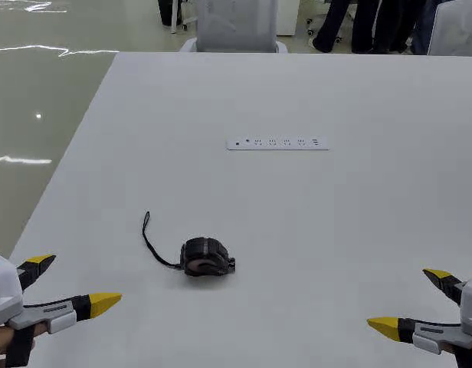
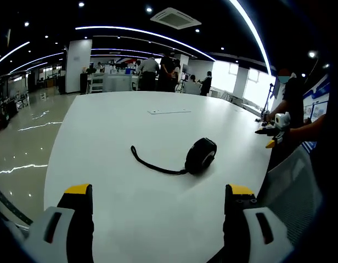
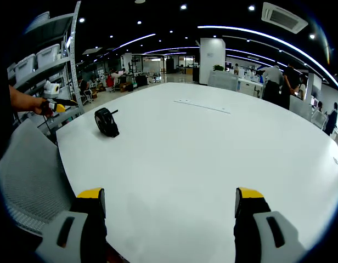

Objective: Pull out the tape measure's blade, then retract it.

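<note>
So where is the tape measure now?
Head view: the tape measure lies on the white table, nearer the left gripper, with the power strip beyond it.

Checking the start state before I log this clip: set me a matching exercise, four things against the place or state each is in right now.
Things:
1. tape measure
2. power strip
3. left tool
4. right tool

Places and states:
A. open, holding nothing, over the near right of the table
B. white, lying flat, beyond the middle of the table
C. open, holding nothing, over the table's near left corner
D. dark, lying on the table between the two tools, blade not pulled out

Pairs: 1-D, 2-B, 3-C, 4-A
</note>
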